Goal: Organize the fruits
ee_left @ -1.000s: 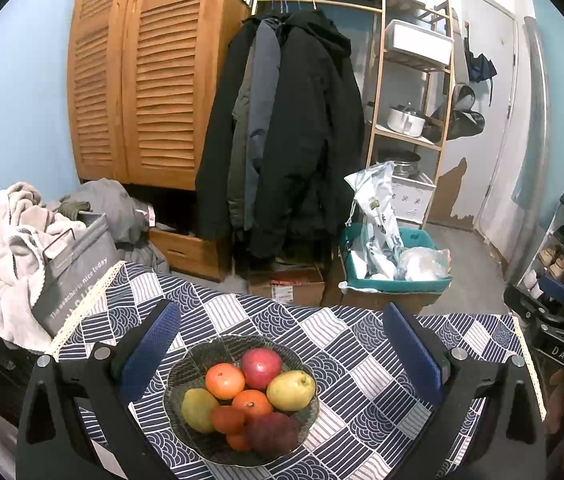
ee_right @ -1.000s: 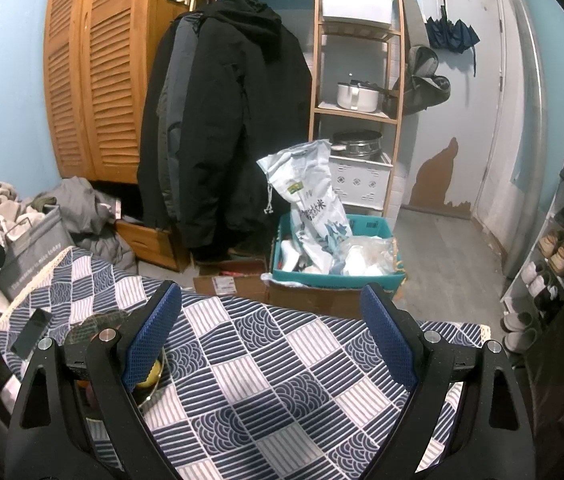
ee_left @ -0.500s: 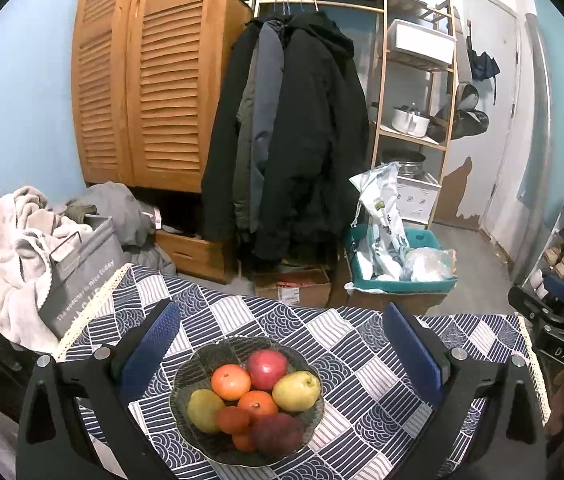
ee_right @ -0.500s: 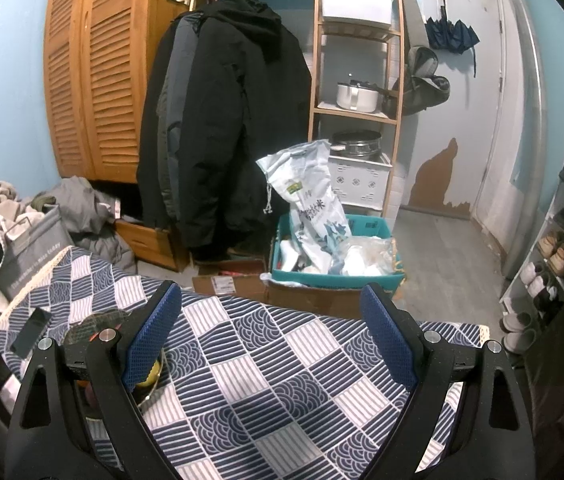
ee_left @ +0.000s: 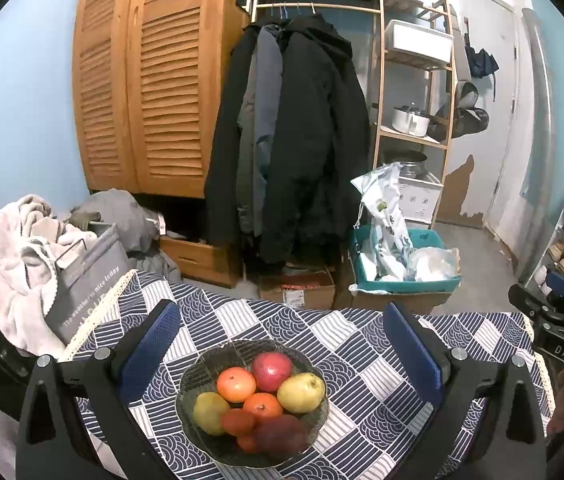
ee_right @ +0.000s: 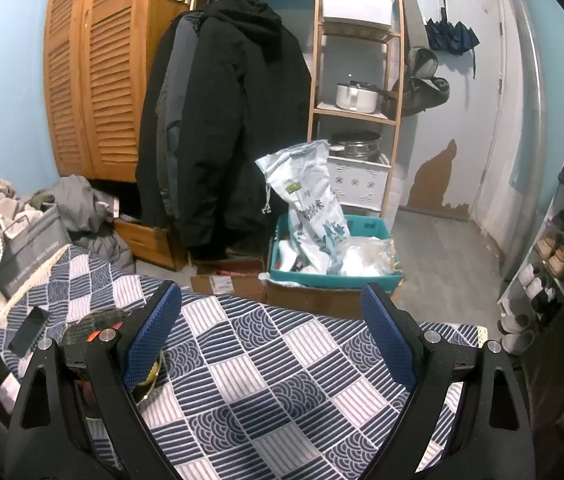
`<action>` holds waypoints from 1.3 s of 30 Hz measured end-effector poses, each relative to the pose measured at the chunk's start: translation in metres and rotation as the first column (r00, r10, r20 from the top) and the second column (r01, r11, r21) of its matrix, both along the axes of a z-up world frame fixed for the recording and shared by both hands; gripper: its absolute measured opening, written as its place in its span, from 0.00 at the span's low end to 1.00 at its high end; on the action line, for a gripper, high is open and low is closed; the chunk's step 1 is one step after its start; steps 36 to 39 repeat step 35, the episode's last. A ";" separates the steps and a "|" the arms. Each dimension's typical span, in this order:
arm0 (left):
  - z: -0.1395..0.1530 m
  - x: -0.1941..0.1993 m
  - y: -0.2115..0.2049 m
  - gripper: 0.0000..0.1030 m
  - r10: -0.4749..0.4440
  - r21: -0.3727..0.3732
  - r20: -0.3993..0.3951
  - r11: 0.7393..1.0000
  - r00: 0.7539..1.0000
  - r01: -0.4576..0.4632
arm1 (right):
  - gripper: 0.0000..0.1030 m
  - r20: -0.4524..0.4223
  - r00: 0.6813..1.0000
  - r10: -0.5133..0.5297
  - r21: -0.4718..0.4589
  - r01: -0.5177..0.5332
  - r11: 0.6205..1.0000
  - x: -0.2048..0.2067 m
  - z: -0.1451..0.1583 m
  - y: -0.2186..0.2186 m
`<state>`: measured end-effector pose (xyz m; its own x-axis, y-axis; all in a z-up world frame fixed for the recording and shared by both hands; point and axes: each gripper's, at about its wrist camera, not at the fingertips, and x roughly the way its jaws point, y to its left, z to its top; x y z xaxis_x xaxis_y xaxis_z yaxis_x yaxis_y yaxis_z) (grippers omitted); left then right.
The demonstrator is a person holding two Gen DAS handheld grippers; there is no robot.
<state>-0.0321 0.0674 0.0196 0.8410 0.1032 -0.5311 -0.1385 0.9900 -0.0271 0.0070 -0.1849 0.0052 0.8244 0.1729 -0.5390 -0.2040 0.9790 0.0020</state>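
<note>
Both the left gripper (ee_left: 282, 344) and right gripper (ee_right: 269, 324) hover tilted downward, jaws spread and empty, over the patterned tablecloth (ee_right: 282, 380), the left above the fruit bowl (ee_left: 252, 402).

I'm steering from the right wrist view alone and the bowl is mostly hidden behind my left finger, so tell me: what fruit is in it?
Observer: The left wrist view shows the bowl whole, piled with fruit: a red apple at the back, two yellow-green pears, and several oranges.
Operator: Is the left gripper holding any of it?
Observer: No. The left gripper is open, with a finger either side of the bowl and nothing between the pads.
Operator: Anything on the cloth right of the bowl?
Observer: From the left view only bare patterned tablecloth lies there, up to the right gripper, itself open and empty.
</note>
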 end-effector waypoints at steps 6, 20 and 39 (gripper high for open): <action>0.001 -0.001 0.000 0.99 0.003 -0.016 0.001 1.000 1.000 -0.003 | 0.87 0.000 1.000 0.001 -0.001 -0.001 1.000 0.000 0.000 0.000; 0.002 -0.001 0.000 0.99 -0.006 -0.026 -0.002 1.000 1.000 0.006 | 0.87 0.002 1.000 -0.001 0.000 0.001 1.000 0.001 0.001 -0.007; 0.001 -0.001 -0.004 0.99 -0.014 -0.025 -0.004 1.000 1.000 0.014 | 0.87 0.003 1.000 -0.001 -0.001 0.001 1.000 0.001 0.001 -0.006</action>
